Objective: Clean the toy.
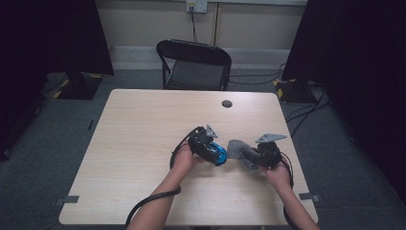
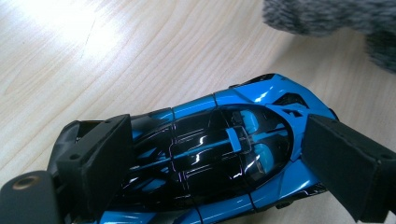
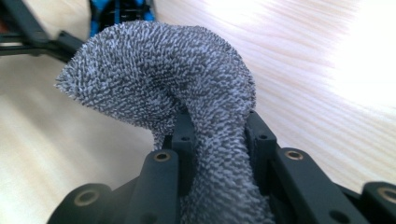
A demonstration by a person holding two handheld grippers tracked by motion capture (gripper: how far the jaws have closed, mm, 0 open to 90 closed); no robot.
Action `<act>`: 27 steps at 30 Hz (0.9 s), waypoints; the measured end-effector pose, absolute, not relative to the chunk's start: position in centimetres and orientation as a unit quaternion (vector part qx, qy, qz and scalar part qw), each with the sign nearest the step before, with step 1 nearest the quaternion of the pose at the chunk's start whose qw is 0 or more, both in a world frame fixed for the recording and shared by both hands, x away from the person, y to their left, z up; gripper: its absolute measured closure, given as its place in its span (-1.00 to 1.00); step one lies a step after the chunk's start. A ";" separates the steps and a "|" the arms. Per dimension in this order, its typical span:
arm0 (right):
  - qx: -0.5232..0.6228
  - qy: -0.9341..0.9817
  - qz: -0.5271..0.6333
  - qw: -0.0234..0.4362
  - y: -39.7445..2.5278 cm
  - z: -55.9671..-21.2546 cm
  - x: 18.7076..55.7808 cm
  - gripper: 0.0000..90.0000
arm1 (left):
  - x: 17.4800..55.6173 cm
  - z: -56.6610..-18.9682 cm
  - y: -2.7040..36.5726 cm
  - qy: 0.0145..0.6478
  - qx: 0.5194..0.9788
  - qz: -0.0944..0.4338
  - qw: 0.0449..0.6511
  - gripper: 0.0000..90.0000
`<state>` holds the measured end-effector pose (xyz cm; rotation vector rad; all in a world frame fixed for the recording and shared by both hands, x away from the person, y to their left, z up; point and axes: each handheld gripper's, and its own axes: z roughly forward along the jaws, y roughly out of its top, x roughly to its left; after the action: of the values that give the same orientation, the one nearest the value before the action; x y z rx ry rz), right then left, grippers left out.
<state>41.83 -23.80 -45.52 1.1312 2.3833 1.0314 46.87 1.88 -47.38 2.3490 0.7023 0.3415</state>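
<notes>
While the left gripper (image 2: 205,154) has its two black jaws set against the front and rear ends of a blue toy car (image 2: 210,154), the right gripper (image 3: 217,140) is clenched on a grey cloth (image 3: 173,79), whose free end curls up and over ahead of the jaws. The car sits between the left jaws, its underside on or just above the desk (image 2: 93,56); I cannot tell which. The work looks like wiping the car with the cloth.

Several things could go wrong. The car's shiny, curved body gives the flat jaws little to bite on, so a firm sideways rub could twist it out of the grasp or send it rolling on its wheels. The cloth is pinched only along a narrow bunch, and a drag across the car's edges might pull it loose. If the right jaws come in too close, hard plastic rather than cloth could meet the paintwork.

From the left gripper view, the car's roof, dark glass and blue seats lie plainly between the jaws, with the cloth a blurred grey patch beyond the far jaw. From the right gripper view, the cloth's nubbly weave and the way it is pinched are clear, with a sliver of blue past the fold. From the high view, both hands are near each other at the person's side of the desk, the cloth just beside the car.
</notes>
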 end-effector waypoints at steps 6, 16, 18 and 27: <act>0.377 0.836 0.375 0.138 -24.0 -45.0 40.9 0.57 | 46.7 -47.5 1.8 0.272 0.894 0.135 0.330 -0.83; 0.326 0.852 0.393 0.116 -23.0 -43.8 39.2 0.57 | 46.6 -47.7 1.7 0.273 0.891 0.139 0.335 -0.87; 0.311 0.858 0.393 0.112 -22.5 -43.6 38.9 0.57 | 46.7 -47.7 1.7 0.273 0.891 0.140 0.336 -0.87; 0.257 0.877 0.396 0.087 -20.4 -43.9 37.8 0.57 | 46.6 -47.8 1.9 0.269 0.890 0.143 0.339 -0.87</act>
<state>37.79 -20.45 -43.87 0.7655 2.6125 1.1788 46.62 1.87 -47.80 2.3185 0.7018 0.3712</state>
